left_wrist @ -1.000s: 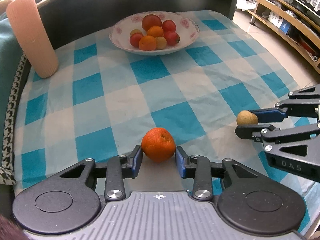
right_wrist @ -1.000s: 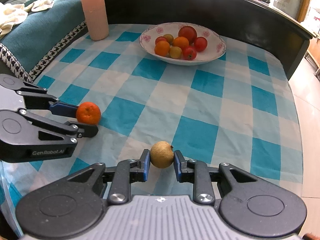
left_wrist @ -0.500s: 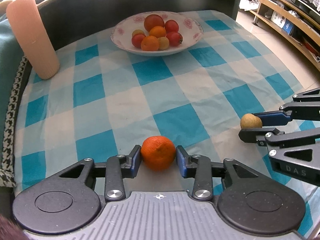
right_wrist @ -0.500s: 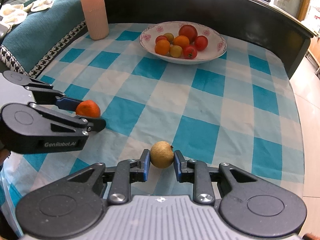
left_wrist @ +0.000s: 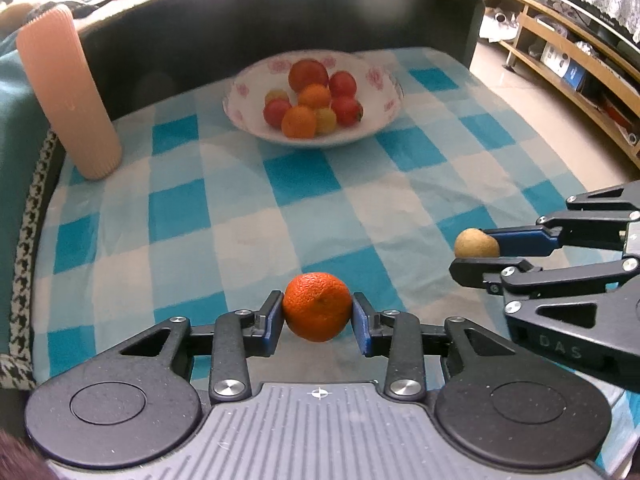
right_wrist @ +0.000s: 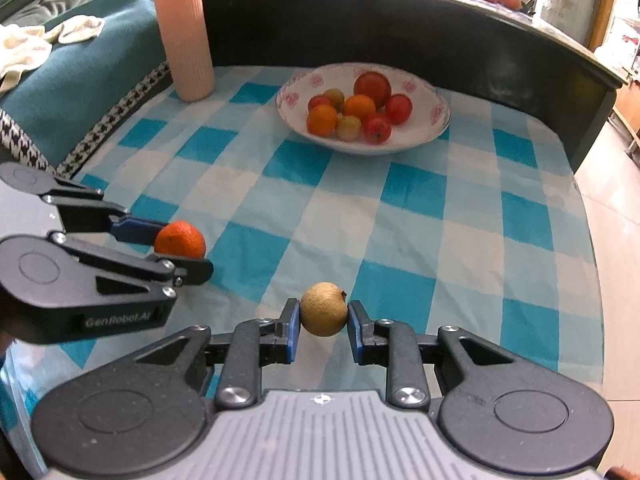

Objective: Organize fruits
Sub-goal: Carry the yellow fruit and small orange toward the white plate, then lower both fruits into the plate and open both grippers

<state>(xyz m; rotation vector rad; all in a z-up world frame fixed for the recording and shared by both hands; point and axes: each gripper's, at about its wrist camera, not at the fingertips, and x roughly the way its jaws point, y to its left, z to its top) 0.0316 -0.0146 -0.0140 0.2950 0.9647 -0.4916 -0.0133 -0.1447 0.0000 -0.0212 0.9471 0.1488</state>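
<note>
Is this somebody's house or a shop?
Most likely a living room at home. A checked tablecloth covers the table, a flowered bowl holds fruit, a cushioned seat with a teal cover sits beside it, and wooden shelves line the wall.

Matt checked cloth (left_wrist: 240,220), glossy ceramic bowl (left_wrist: 384,92), dimpled orange (left_wrist: 317,306), ribbed pink cylinder (left_wrist: 68,96).

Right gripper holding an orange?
No, the right gripper is shut on a small brown fruit; the left gripper holds the orange.
</note>
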